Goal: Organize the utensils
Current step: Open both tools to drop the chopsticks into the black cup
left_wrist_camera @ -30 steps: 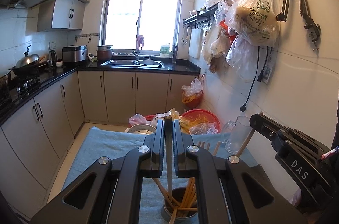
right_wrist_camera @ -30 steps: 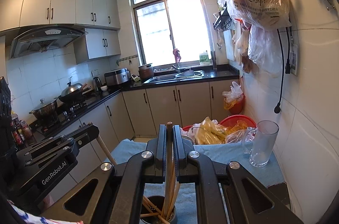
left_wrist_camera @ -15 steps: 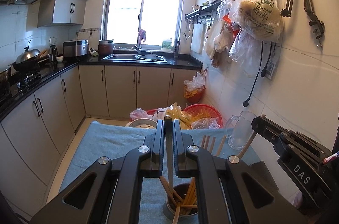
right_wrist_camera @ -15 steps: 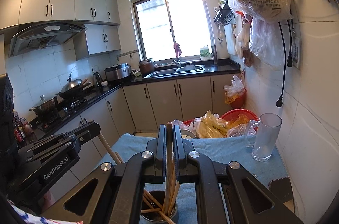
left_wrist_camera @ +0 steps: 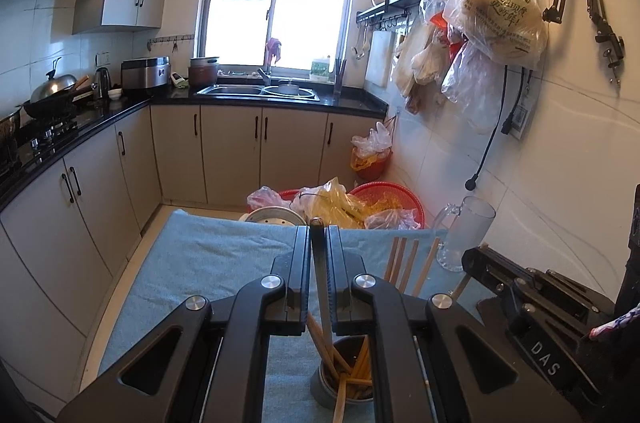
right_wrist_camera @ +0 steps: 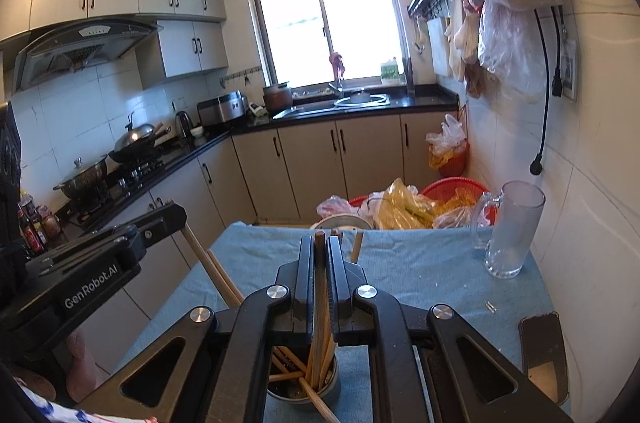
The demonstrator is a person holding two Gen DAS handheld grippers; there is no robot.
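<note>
Both grippers clamp one chopstick each, upright, lined up to drop: left gripper [left_wrist_camera: 319,243] and right gripper [right_wrist_camera: 319,247] poised above the cup [right_wrist_camera: 303,389] at six o'clock.

A table [right_wrist_camera: 420,263] under a blue cloth [left_wrist_camera: 208,263] is filling the lower frame, carrying a metal cup [right_wrist_camera: 304,389] of chopsticks [left_wrist_camera: 358,367], a glass mug [right_wrist_camera: 514,227] at right, and possibly a phone [right_wrist_camera: 542,351].

"GenRobot.AI" marks the left tongs [right_wrist_camera: 318,243]; "DAS" marks the right tongs [left_wrist_camera: 474,255].
</note>
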